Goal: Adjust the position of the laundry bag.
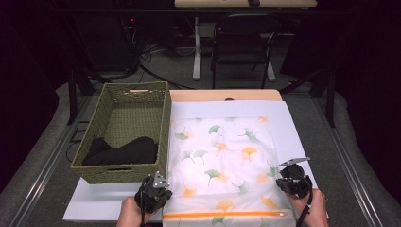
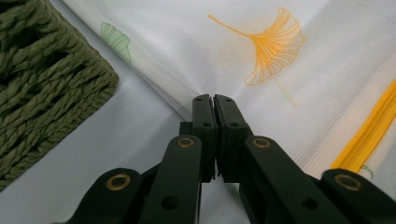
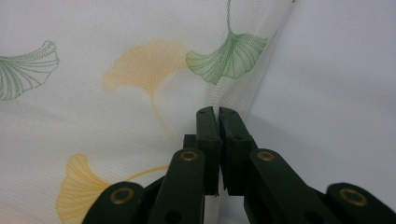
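left gripper [image 1: 152,193] is pinching the left edge of a white mesh bag [image 1: 222,161] printed with ginkgo leaves, jaws fully closed on the fabric. right gripper [image 1: 294,182] is clamping the bag's right edge likewise. bag is lying flat on a white sheet [image 1: 283,123], just beside a green woven basket [image 1: 161,113].

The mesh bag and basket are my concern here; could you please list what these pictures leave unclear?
- Mesh bag: its near edge, below the orange zipper, is cut off by the high view's bottom edge.
- Dark cloth in the basket: too dark to identify.
- Left gripper and right gripper: shut at the bag's edges; the pinched fabric is hidden between the jaws.
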Demonstrator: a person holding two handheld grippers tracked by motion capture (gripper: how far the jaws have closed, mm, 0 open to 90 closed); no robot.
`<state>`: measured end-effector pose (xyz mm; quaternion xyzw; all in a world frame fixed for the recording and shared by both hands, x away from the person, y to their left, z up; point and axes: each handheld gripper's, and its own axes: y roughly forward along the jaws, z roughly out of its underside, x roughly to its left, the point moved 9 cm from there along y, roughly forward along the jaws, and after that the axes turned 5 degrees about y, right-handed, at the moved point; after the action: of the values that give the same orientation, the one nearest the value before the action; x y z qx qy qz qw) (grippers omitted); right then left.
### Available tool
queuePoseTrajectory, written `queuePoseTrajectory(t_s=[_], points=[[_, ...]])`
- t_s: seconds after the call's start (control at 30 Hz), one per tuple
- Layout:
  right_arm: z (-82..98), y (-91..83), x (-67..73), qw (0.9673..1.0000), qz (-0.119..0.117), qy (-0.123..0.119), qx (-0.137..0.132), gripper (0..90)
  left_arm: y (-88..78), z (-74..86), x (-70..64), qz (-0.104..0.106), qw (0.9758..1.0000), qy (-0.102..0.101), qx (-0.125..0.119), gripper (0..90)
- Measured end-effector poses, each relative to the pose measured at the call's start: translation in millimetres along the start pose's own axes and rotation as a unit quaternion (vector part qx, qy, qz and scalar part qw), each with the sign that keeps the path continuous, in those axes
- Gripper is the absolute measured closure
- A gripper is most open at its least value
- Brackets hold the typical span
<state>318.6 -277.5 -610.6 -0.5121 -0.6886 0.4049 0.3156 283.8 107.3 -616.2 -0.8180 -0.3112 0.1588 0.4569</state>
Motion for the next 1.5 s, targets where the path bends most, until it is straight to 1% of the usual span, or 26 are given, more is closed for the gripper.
queuePoseTrajectory(t_s=[0.2, 0.27, 0.37, 0.4, 0.5, 0.57, 0.6, 0.63, 0.7, 0.73, 0.77, 0.87, 0.9, 0.93, 0.97, 1.0, 1.03, 1.1, 1.17, 1.27, 1.3, 1.33, 1.37, 1.43, 1.47, 1.5], points=[[-5.7, 2.8, -1.3, 1.0, 0.006, 0.001, -0.003, 87.5, 2.3, -3.4, 3.3, -0.011, 0.9999, 0.0, -0.001, 87.8], [-6.9, 4.0, -2.3, 0.9999, 0.009, -0.003, -0.003, 87.5, 3.2, -5.2, 4.6, -0.016, 0.9999, -0.001, -0.005, 87.8], [-9.5, 5.6, -3.3, 0.9999, 0.013, -0.007, -0.004, 87.5, 4.9, -5.9, 6.6, -0.019, 0.9998, -0.001, -0.002, 87.7], [-10.2, 6.1, -3.4, 0.9999, 0.014, -0.006, -0.004, 87.5, 5.4, -6.6, 6.9, -0.018, 0.9998, -0.005, -0.004, 87.5], [-9.6, 7.4, -3.2, 0.9999, 0.011, -0.007, -0.002, 85.6, 5.1, -6.6, 7.3, -0.015, 0.9999, -0.004, -0.003, 86.2], [-9.6, 6.8, -3.8, 0.9999, 0.007, -0.009, -0.006, 76.4, 2.3, -6.2, 7.8, -0.006, 0.9999, -0.007, -0.005, 81.3], [-9.4, 6.4, -3.9, 0.9999, 0.005, -0.008, -0.006, 70.9, 0.2, -6.7, 7.9, -0.003, 0.9999, -0.007, -0.008, 76.6], [-8.9, 5.8, -3.9, 1.0, 0.005, -0.004, -0.005, 62.8, -2.4, -7.1, 7.8, 0.002, 0.9999, -0.007, -0.011, 71.3], [-8.1, 5.4, -3.7, 1.0, 0.001, -0.001, -0.005, 53.0, -8.9, -6.5, 8.7, -0.002, 0.9998, -0.009, -0.018, 59.3], [-7.3, 4.7, -3.4, 1.0, 0.001, 0.002, -0.004, 47.9, -11.9, -5.6, 7.9, -0.001, 0.9997, -0.012, -0.02, 55.4], [-6.2, 3.7, -2.9, 1.0, -0.004, -0.002, -0.002, 41.6, -15.0, -4.0, 7.2, 0.004, 0.9997, -0.011, -0.021, 51.8], [-2.7, 0.4, 0.2, 0.9998, -0.022, -0.003, -0.002, 28.2, -22.6, 1.3, 3.9, 0.015, 0.9995, -0.017, -0.021, 35.9], [-1.1, -0.8, 0.7, 0.9997, -0.023, -0.003, 0.001, 21.3, -24.6, 2.6, 2.6, 0.016, 0.9995, -0.015, -0.021, 32.2], [0.2, -2.0, 0.7, 0.9997, -0.022, -0.003, 0.0, 18.4, -25.9, 4.0, 0.0, 0.02, 0.9996, -0.014, -0.016, 28.3], [1.5, -2.9, 1.4, 0.9996, -0.027, -0.004, -0.001, 16.2, -26.5, 4.6, -1.9, 0.02, 0.9996, -0.014, -0.015, 21.7], [3.1, -4.1, 1.4, 0.9996, -0.028, -0.005, -0.001, 14.0, -26.9, 5.1, -4.8, 0.023, 0.9996, -0.011, -0.013, 17.8], [4.8, -5.8, 1.2, 0.9996, -0.028, -0.004, 0.0, 14.2, -26.5, 5.4, -7.9, 0.027, 0.9995, -0.01, -0.011, 14.9], [8.4, -8.1, 2.4, 0.9995, -0.033, -0.001, 0.003, 11.3, -25.7, 6.5, -12.8, 0.037, 0.9993, -0.004, -0.005, 11.0], [12.3, -10.4, 3.6, 0.9993, -0.038, -0.001, 0.006, 6.5, -22.9, 8.5, -17.5, 0.046, 0.9989, -0.004, 0.004, 4.8], [16.3, -13.8, 5.7, 0.9989, -0.047, 0.004, 0.008, 3.2, -20.3, 11.5, -23.9, 0.066, 0.9976, -0.005, 0.018, 0.1], [18.1, -14.6, 5.8, 0.9988, -0.048, 0.005, 0.012, 2.2, -19.2, 12.5, -26.6, 0.075, 0.9969, -0.006, 0.021, 0.0], [20.2, -15.0, 7.1, 0.9984, -0.053, 0.009, 0.017, 1.9, -18.8, 13.0, -28.2, 0.077, 0.9968, -0.007, 0.022, 0.0], [21.7, -14.9, 7.2, 0.9982, -0.055, 0.006, 0.021, 1.2, -18.7, 13.8, -30.0, 0.08, 0.9965, -0.003, 0.025, 0.0], [24.9, -15.8, 8.7, 0.9978, -0.06, 0.01, 0.027, 1.8, -18.1, 15.3, -30.8, 0.076, 0.9967, 0.0, 0.029, 0.0], [26.0, -16.3, 8.3, 0.9979, -0.058, 0.011, 0.029, 4.8, -17.6, 16.1, -31.1, 0.076, 0.9966, 0.002, 0.032, 0.3], [26.1, -16.8, 7.9, 0.9979, -0.057, 0.011, 0.027, 10.4, -17.6, 16.6, -30.3, 0.072, 0.9968, 0.003, 0.033, 3.2]])
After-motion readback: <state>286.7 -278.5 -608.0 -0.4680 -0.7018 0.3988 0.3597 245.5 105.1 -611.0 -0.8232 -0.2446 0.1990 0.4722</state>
